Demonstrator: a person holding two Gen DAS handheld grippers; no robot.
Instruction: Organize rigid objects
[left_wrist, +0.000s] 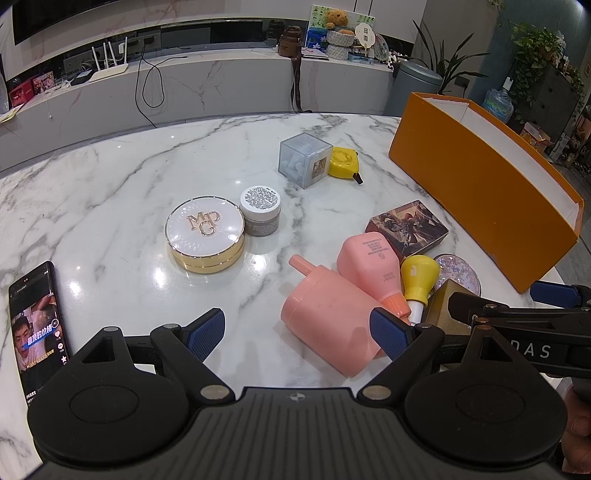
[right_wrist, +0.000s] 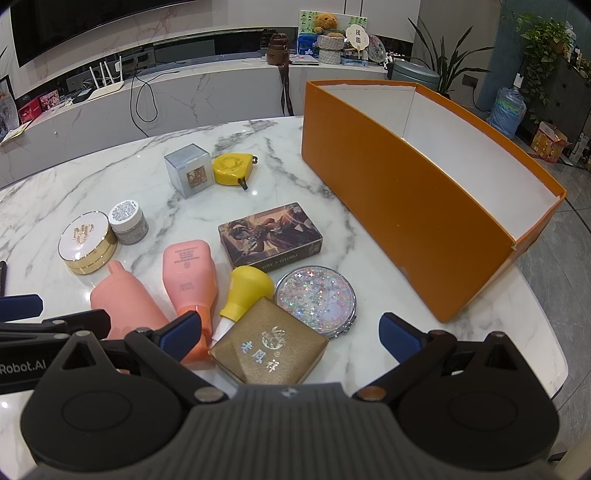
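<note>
Your orange box (right_wrist: 406, 206) sits open-topped along the right edge of the marble table (left_wrist: 110, 184), its white inside bare where it shows. The things to sort lie spread over the table to its left. Nearest your right gripper (right_wrist: 288, 332) is the gold gift box (right_wrist: 269, 343), right between the spread fingers, jaws released and nothing held. Touching that box's far corner is the yellow bulb (right_wrist: 247, 288), and just beside it the glitter compact mirror (right_wrist: 316, 297) lies flat. Behind those, the illustrated card box (right_wrist: 269, 234) rests near the orange box's long wall.

Your left gripper (left_wrist: 299, 332) is released too, jaws wide, hovering over the near edge with the pink cylinder bottle (left_wrist: 328, 317) lying on its side partly in front of the right pad. The pink flat bottle (left_wrist: 373, 266) lies next to it, cap toward you, touching the yellow bulb.

Toward the middle, the round gold compact (left_wrist: 205, 232) and the small grey jar (left_wrist: 260, 210) sit touching. Farther back, the translucent cube (left_wrist: 303, 158) and the yellow tape measure (left_wrist: 343, 162) stand side by side. A phone (left_wrist: 35, 325) with its screen lit lies at the near left edge.
</note>
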